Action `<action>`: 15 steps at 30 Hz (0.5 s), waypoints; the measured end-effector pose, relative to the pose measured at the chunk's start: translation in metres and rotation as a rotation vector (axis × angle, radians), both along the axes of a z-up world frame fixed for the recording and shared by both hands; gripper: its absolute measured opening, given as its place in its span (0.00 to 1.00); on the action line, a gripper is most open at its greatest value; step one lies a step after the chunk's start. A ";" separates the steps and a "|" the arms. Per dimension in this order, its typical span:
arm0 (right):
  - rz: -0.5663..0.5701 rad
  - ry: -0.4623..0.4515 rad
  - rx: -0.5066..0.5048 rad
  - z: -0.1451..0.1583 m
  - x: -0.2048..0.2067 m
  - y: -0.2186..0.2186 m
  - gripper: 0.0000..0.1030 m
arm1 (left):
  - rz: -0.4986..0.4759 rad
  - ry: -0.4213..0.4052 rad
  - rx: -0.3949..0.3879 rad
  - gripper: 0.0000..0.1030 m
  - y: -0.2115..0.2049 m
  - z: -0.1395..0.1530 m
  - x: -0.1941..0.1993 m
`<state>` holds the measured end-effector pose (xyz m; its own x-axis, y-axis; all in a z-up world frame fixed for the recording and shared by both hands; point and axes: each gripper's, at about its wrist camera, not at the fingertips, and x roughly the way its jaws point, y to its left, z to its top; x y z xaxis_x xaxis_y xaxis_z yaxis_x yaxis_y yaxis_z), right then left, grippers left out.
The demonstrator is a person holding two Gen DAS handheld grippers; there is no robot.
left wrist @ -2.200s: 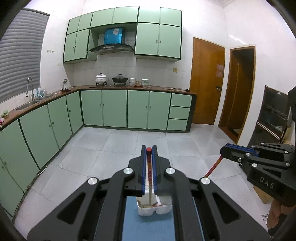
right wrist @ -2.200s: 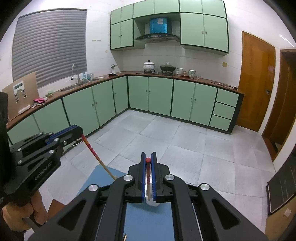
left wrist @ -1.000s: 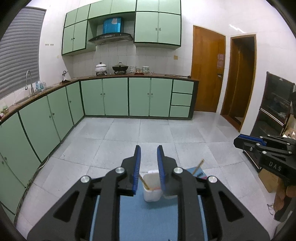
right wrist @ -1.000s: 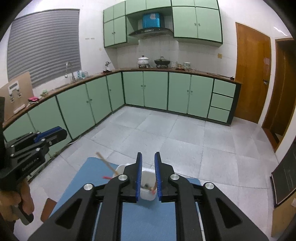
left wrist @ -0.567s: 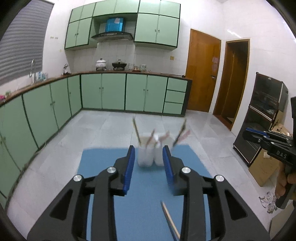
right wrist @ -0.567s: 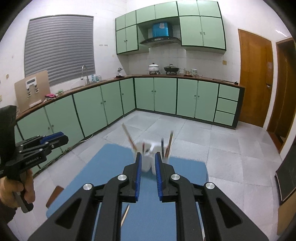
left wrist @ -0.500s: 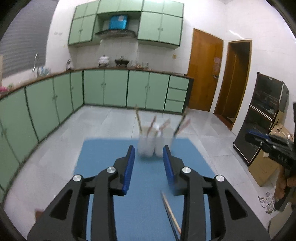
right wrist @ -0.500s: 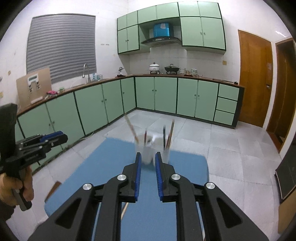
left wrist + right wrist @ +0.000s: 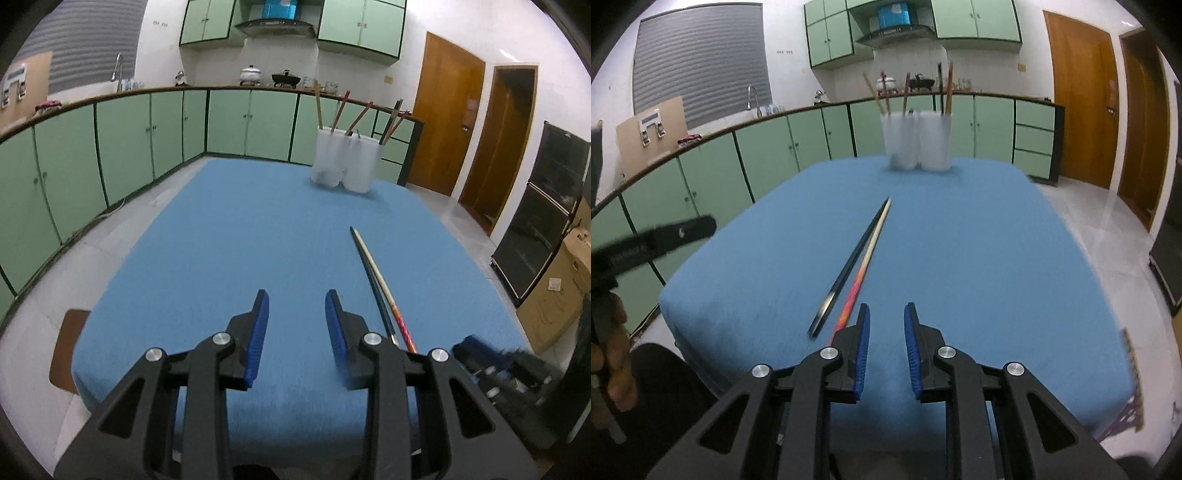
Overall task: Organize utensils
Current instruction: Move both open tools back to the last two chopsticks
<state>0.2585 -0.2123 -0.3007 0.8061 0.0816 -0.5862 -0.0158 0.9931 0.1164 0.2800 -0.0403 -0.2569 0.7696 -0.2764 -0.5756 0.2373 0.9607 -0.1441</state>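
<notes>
Two chopsticks lie side by side on the blue table [image 9: 229, 236]: a dark chopstick [image 9: 369, 273] [image 9: 849, 266] and a cream chopstick with a red-orange end [image 9: 384, 288] [image 9: 866, 262]. At the far edge stand two white holders [image 9: 345, 162] [image 9: 916, 140] with several chopsticks upright in them. My left gripper [image 9: 297, 325] hangs open and empty over the near part of the table, left of the pair. Just right of the pair's near ends, my right gripper [image 9: 886, 332] is open by a narrow gap, with nothing in it.
Green kitchen cabinets [image 9: 110, 155] run along the left and back walls. Wooden doors [image 9: 1078, 92] are at the right, and a dark oven cabinet [image 9: 546, 210] with a cardboard box [image 9: 557, 295] beside it. A brown stool top [image 9: 66, 350] sits left of the table.
Both grippers let go of their chopsticks over the holders, then came down and back toward the table's near edge. Their jaws stand wider than a second ago.
</notes>
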 end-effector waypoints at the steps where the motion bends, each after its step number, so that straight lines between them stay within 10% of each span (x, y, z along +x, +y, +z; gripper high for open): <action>1: 0.006 0.006 0.010 -0.004 -0.001 0.005 0.18 | 0.004 0.003 -0.007 0.30 0.001 -0.001 0.001; 15: 0.020 0.002 -0.020 -0.014 -0.003 0.024 0.18 | 0.019 0.045 -0.034 0.30 0.005 -0.014 0.005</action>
